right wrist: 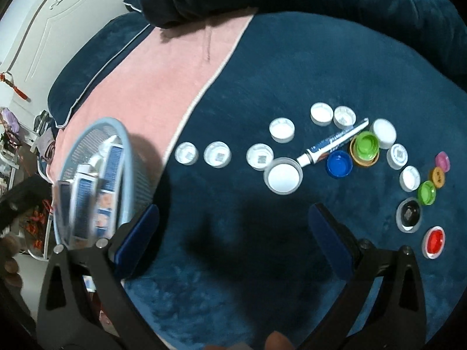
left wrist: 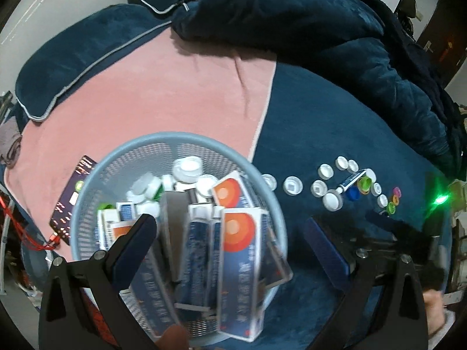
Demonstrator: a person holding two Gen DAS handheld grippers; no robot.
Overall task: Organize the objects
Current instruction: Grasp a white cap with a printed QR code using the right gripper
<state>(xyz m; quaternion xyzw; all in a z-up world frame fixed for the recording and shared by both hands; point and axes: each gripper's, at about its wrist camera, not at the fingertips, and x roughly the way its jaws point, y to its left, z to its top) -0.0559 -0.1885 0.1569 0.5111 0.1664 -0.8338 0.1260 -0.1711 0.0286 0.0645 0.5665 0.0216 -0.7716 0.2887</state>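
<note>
A light blue mesh basket stands on the bed, holding white caps and several blue-and-orange boxes. One such box stands on end, blurred, between the spread fingers of my left gripper, which is open right above the basket. My right gripper is open over bare blue blanket, with the basket to its left. Ahead of it lie a small tube, several white caps, a blue cap, a green cap, a black cap and a red cap.
A dark printed card and a red cable lie left of the basket on the pink sheet. A bunched blue duvet and a pillow fill the far side. The bed edge drops off at the left.
</note>
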